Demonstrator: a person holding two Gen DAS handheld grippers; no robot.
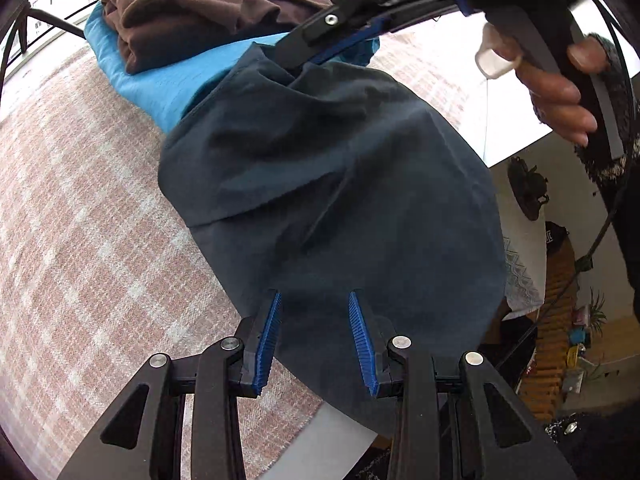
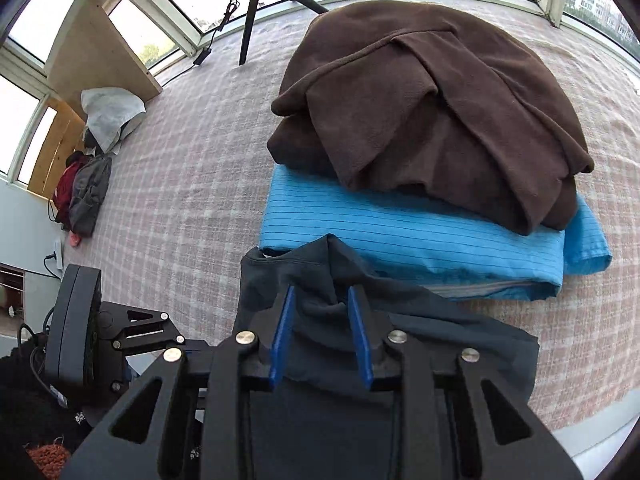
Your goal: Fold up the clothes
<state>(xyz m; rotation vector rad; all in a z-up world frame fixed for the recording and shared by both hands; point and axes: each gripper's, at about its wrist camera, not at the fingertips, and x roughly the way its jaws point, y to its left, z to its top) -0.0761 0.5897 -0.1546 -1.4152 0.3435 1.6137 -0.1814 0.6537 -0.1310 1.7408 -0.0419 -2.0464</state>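
A dark navy garment lies on the pink checked cloth, against a folded blue garment topped by a folded brown one. My left gripper is open, its blue pads either side of the navy garment's near edge. My right gripper is at the garment's far edge. In the right wrist view that gripper has its pads partly closed around a bunched fold of the navy garment. The blue and brown garments lie just beyond it.
A tripod stands on the cloth by the windows. A white bag and a red and grey pile lie at the far left. The table edge and the room floor show below right in the left wrist view.
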